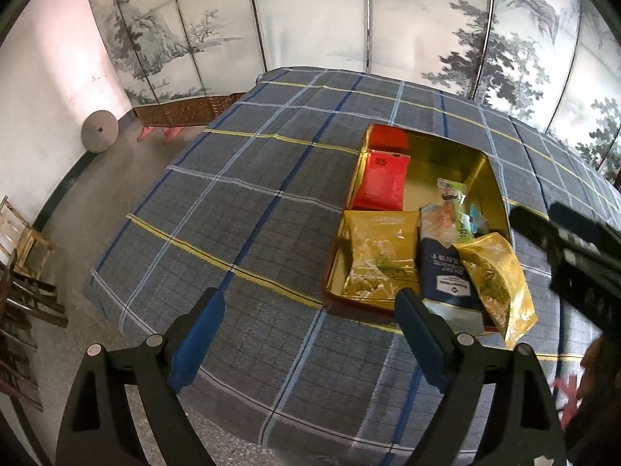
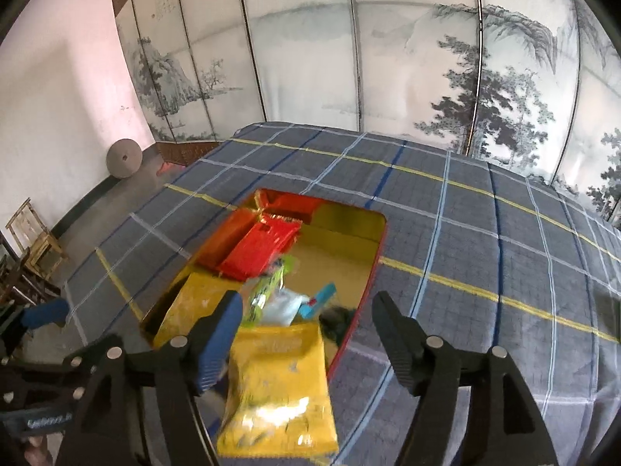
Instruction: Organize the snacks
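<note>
Two sets of tongs are in view, both with jaws spread and nothing pressed between the pads. The right tongs (image 2: 306,330) stand over the near end of the tin, and a yellow snack bag (image 2: 279,388) lies loose between and below the fingers, blurred, its lower end hanging over the tin's near rim. The left tongs (image 1: 310,326) hang above the plaid cloth (image 1: 233,213), just beside the tin's near corner, holding nothing.

The tin (image 1: 446,151) is a shallow rectangular container, gold inside and red outside, resting on the cloth-covered surface. Contents: a red packet (image 1: 382,182) at the far left; a gold packet (image 1: 372,256) at the near left; a dark blue packet (image 1: 446,275) beside it, partly overlapped by the yellow snack bag; a green-and-white wrapper (image 1: 452,202) and small light-blue items behind these. The far right portion of the tin floor is bare.

Surroundings: a folding screen (image 1: 310,19) painted with trees and mountains stands behind the surface. A round stone disc (image 1: 99,131) leans against the left wall. Wooden chairs (image 1: 23,240) stand at the left edge, well apart from the tin.
</note>
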